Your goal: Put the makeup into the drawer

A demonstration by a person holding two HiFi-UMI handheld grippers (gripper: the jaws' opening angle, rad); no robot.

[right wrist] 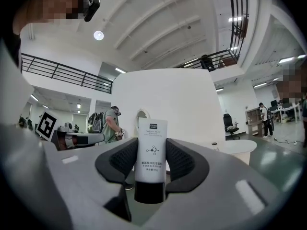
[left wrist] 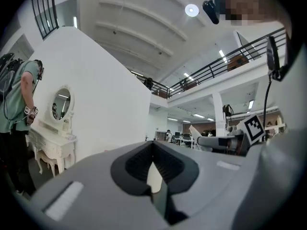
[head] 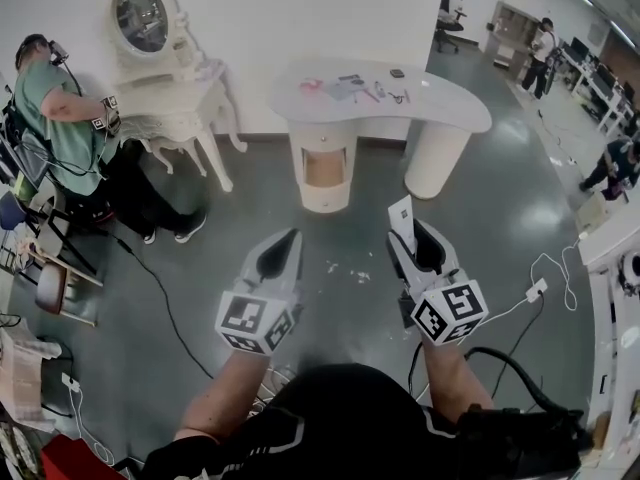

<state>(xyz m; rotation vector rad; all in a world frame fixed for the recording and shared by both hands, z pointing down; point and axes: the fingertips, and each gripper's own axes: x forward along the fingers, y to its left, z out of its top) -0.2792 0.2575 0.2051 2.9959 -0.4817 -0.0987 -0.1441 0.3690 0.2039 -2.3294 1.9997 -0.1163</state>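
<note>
The white counter [head: 455,113] stands at twelve o'clock, with its drawer pedestal [head: 325,168] beneath. Near six o'clock, the left gripper [head: 290,238] has its jaws closed together on nothing. Toward five o'clock, the right gripper [head: 408,236] has its jaws clamped on an upright white makeup tube [right wrist: 151,150], well apart from the pedestal.

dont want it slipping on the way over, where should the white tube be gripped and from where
Low on the white tube, just above its black cap, coming from the cap end: likely firmest there, as the right gripper holds it.
</note>
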